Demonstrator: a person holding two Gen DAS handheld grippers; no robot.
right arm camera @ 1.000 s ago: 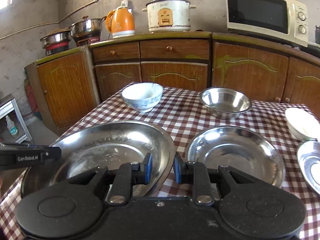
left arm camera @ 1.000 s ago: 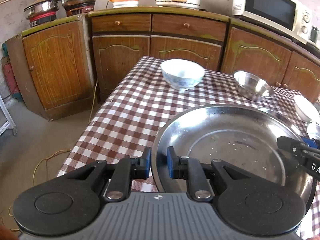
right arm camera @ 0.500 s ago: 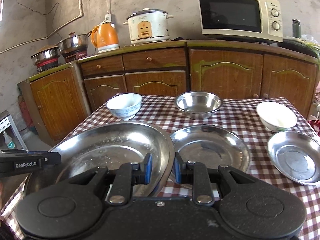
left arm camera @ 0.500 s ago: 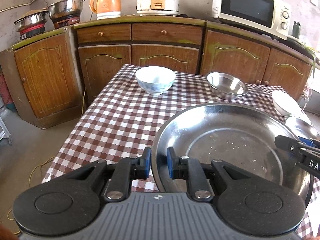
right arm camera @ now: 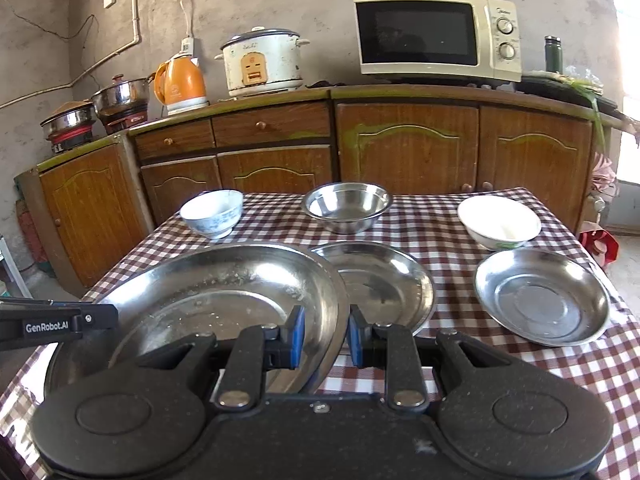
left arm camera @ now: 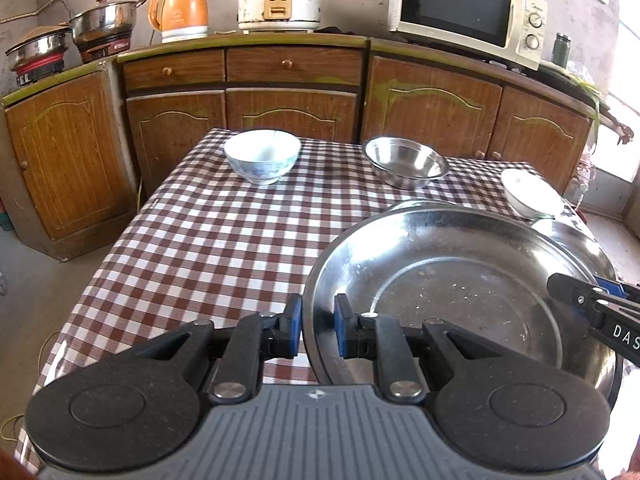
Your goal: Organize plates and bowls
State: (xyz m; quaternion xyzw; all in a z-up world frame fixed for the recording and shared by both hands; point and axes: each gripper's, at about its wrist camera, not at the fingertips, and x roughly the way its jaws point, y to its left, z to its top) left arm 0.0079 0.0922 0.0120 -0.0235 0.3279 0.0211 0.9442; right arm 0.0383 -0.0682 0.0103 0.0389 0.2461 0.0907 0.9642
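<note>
Both grippers hold one large steel plate (left arm camera: 460, 280) (right arm camera: 224, 292) by opposite rims above the checked table (left arm camera: 208, 232). My left gripper (left arm camera: 318, 330) is shut on its left rim, and my right gripper (right arm camera: 326, 336) is shut on its right rim. The large plate overlaps the left edge of a medium steel plate (right arm camera: 380, 280) lying on the cloth. A smaller steel plate (right arm camera: 540, 296) lies to the right. At the back stand a blue-patterned bowl (left arm camera: 262, 160) (right arm camera: 212, 212), a steel bowl (left arm camera: 406, 162) (right arm camera: 346, 206) and a white bowl (left arm camera: 530, 194) (right arm camera: 498, 220).
Wooden cabinets (right arm camera: 400, 148) run behind the table and bear a microwave (right arm camera: 436, 36), a rice cooker (right arm camera: 260, 64), an orange kettle (right arm camera: 180, 84) and pots (right arm camera: 120, 100). The table's left edge drops to a bare floor (left arm camera: 40, 280).
Both grippers have carried the large plate to the right across the table, so it now overlaps the medium plate. The small plate and white bowl have come fully into the right wrist view.
</note>
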